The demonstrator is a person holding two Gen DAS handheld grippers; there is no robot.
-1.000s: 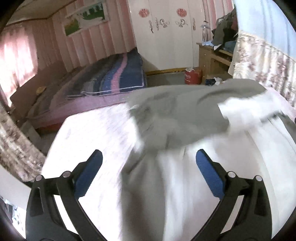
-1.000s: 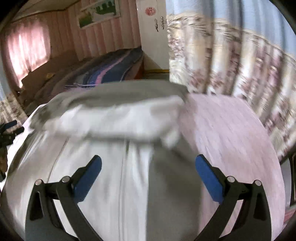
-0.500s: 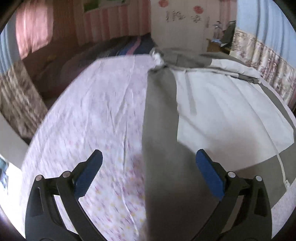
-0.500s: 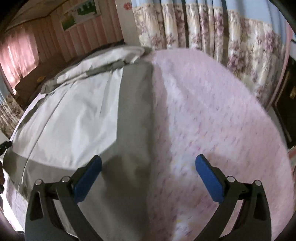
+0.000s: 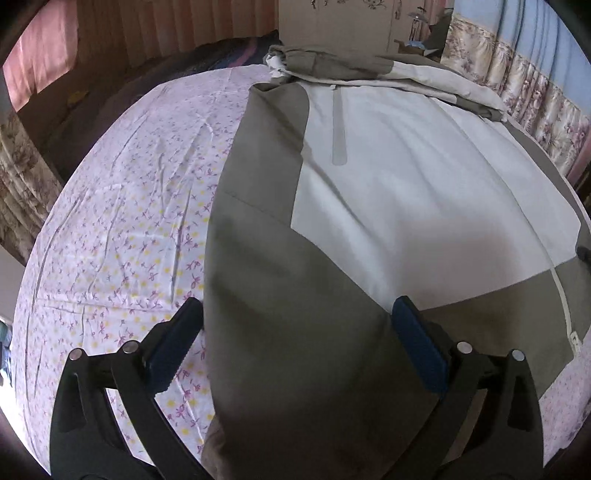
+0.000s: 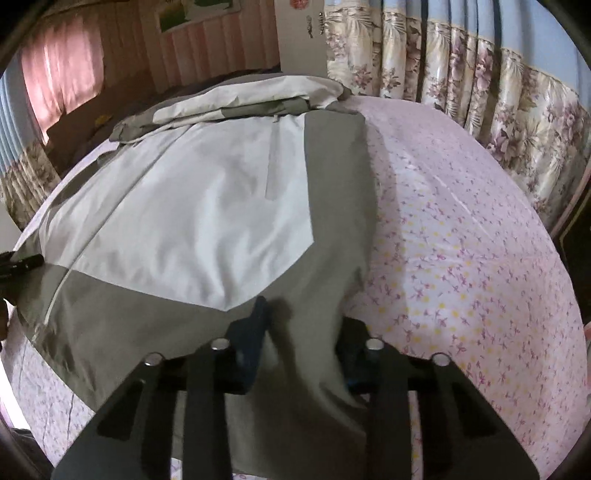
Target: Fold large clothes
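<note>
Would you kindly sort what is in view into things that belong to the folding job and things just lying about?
Belongs to the job:
- grey and white jacket
- left tool, open astride the jacket's grey edge
- right tool, closing on the jacket's hem

Just there:
- floral bedsheet
- flowered curtains
- white wardrobe

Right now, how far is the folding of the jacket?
Done: the jacket lies flat on the bed sheet, its top part folded over. In hand: the right gripper is closing on one bottom corner; the left gripper stands open around the other. Left: every main fold.
</note>
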